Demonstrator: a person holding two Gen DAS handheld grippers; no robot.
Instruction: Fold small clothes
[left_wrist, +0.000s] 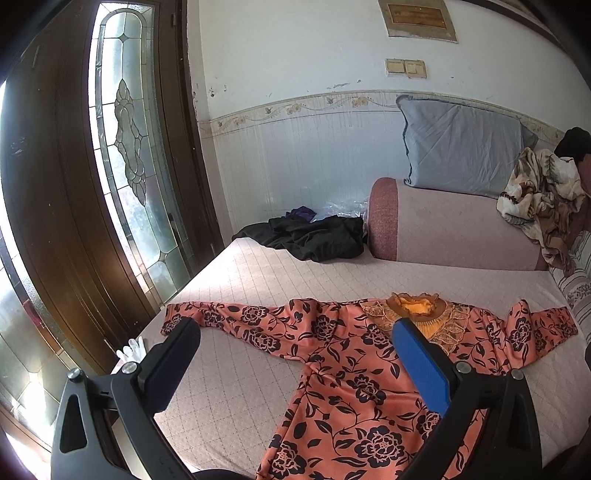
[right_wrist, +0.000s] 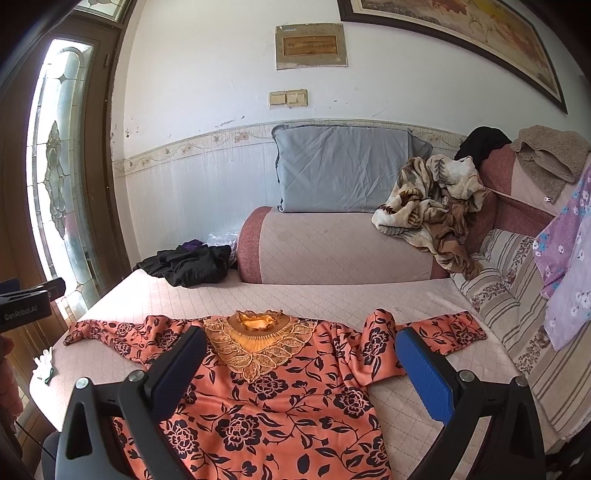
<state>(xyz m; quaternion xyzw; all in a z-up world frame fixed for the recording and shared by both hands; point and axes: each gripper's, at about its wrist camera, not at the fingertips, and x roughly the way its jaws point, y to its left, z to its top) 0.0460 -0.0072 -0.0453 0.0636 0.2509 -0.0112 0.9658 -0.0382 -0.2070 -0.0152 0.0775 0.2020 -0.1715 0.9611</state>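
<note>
A grey pillow (right_wrist: 343, 168) leaned on the wall at upper centre, a crumpled blanket (right_wrist: 432, 214) to its right, black clothes (right_wrist: 188, 264) at centre-left.

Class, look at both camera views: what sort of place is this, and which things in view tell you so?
Probably a living room or bedroom at home: a quilted daybed with a grey pillow, a crumpled blanket, and a framed painting on the wall.
</note>
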